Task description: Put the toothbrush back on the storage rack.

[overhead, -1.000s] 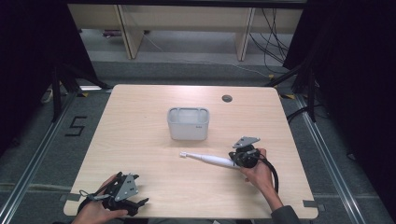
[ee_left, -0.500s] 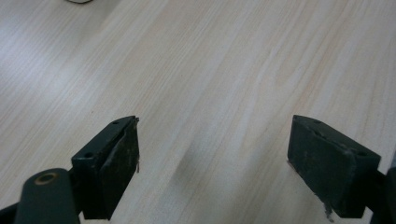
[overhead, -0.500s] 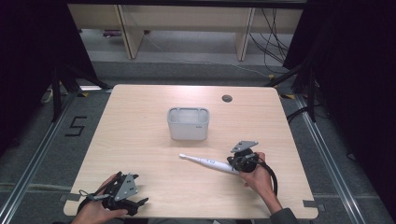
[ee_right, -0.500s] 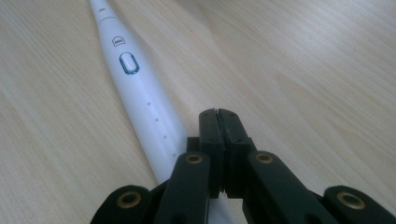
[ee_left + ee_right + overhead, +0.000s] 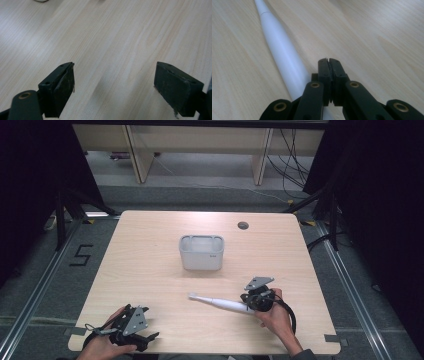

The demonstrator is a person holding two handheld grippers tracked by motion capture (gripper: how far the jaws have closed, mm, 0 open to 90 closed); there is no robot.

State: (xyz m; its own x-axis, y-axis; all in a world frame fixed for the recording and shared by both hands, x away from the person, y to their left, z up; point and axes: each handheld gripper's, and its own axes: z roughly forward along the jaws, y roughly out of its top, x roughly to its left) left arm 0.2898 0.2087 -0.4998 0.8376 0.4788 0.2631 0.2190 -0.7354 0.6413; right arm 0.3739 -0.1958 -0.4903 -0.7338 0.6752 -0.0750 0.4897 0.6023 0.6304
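Near the table's [image 5: 150,250] front right, our right gripper [image 5: 328,61] rests with jaws pressed together and holding nothing, just beside the white electric toothbrush [image 5: 220,303] (lying flat, short of the grey holder [image 5: 201,252]), while our left gripper [image 5: 117,82] waits wide open, empty.

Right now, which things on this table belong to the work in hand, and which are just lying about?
In hand:
- white toothbrush, lying flat beside the shut right gripper, not between its jaws
- grey holder, probably its destination

Lying about:
- left gripper, open over bare table
- round table port
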